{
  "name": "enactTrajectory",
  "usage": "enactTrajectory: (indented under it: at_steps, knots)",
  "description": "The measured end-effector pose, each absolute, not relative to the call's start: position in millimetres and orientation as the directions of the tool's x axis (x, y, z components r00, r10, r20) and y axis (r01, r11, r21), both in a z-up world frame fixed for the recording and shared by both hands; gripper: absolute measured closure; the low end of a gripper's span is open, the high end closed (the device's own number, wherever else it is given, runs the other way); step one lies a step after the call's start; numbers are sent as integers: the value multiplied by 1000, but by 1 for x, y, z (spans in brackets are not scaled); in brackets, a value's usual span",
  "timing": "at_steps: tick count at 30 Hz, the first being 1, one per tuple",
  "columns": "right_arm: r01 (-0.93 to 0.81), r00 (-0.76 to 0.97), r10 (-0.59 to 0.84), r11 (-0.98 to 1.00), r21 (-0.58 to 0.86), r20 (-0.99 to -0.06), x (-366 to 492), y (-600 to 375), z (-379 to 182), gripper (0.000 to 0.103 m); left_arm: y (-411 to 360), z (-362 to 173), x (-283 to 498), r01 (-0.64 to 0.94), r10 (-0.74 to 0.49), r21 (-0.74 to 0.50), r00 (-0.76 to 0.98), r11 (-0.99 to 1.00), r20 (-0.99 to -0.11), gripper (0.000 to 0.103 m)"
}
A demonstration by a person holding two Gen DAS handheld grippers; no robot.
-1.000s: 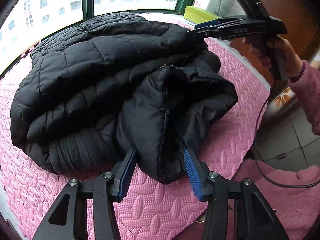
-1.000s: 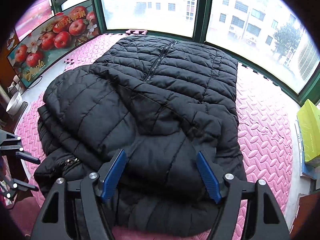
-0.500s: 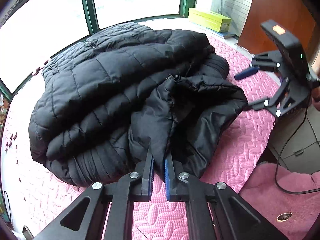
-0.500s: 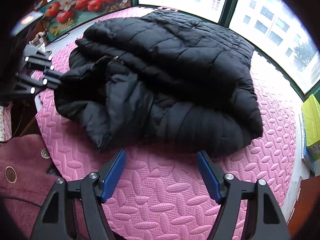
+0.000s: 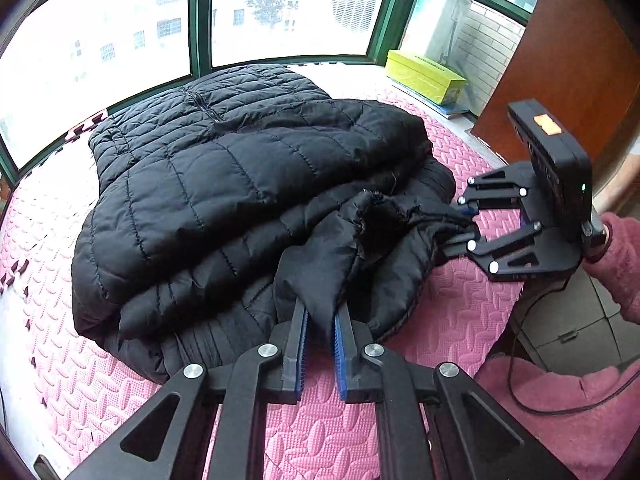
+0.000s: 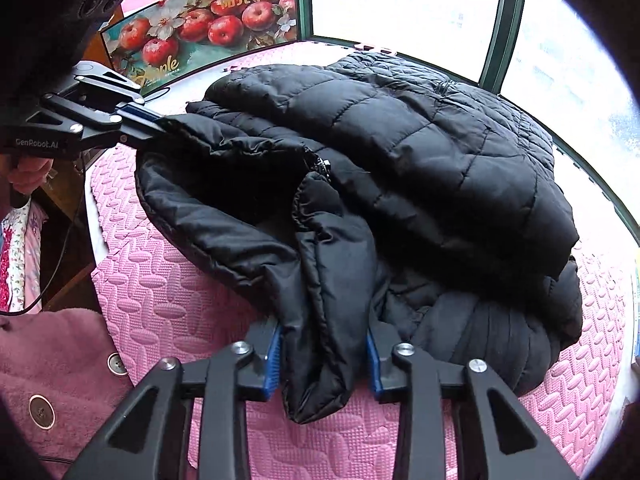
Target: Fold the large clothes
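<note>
Lying heaped on the pink foam mat point(image 5: 328, 432), the black quilted jacket point(image 5: 224, 184) is folded over itself, its zipped front toward the green-framed windows point(image 5: 200, 16) and a loose hood-like flap of smooth lining spilling toward the near edge. The left gripper point(image 5: 320, 336) has its blue-padded fingers point(image 5: 301, 344) drawn close together on a fold of that flap, the fabric pinched between them. The right gripper point(image 6: 323, 356) straddles another hanging fold of the same flap; its blue pads point(image 6: 274, 360) press against the cloth on both sides, so it appears to be clamping the fabric, though the bunched material hides how firmly the pads meet. In the left wrist view the right gripper reaches in from the side, its tips buried in the flap's edge, with a pink fleece sleeve point(image 5: 620, 264) behind it. In the right wrist view the left gripper comes in at the upper left, holding the flap's rim. A yellow-green box point(image 5: 424, 76) sits on the sill beyond the mat, and an apple-printed panel point(image 6: 200, 28) stands along the far side.
</note>
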State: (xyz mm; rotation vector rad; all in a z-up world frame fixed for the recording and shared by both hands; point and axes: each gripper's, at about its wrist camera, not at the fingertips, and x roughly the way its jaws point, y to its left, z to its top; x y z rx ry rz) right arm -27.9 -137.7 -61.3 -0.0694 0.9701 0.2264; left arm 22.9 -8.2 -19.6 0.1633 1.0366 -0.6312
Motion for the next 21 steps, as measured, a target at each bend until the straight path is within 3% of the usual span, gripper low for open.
enactTrajectory:
  at_steps: [3,5,7,12,18,19,21]
  knots:
    - [-195,572,170,978,68,-802,-28,-145,-48,79,1,-17,6,587,-419,-138,374,798,-827,74]
    - [-173,599,179,981,93,-780,-28,-150,-35,81,8,-12,-8,590,-400,-80,436,804,-806,41]
    - [-157,618,185,981,110,-764,-24,-153,-26,81,17,-7,-21,583,-386,-32,495,812,-779,26]
    - [-126,663,201,979,157,-721,-14,-164,-3,82,21,-17,-36,567,-305,101,575,817,-760,25]
    - [-102,699,202,978,183,-686,-13,-169,14,82,-3,-58,-32,497,-109,372,700,784,-706,26]
    - [-101,702,201,978,184,-684,-12,-169,15,82,-9,-65,-32,480,-77,419,723,770,-686,29]
    - [-96,702,199,978,186,-683,-13,-169,13,83,-18,-79,-30,444,-11,514,764,734,-645,46]
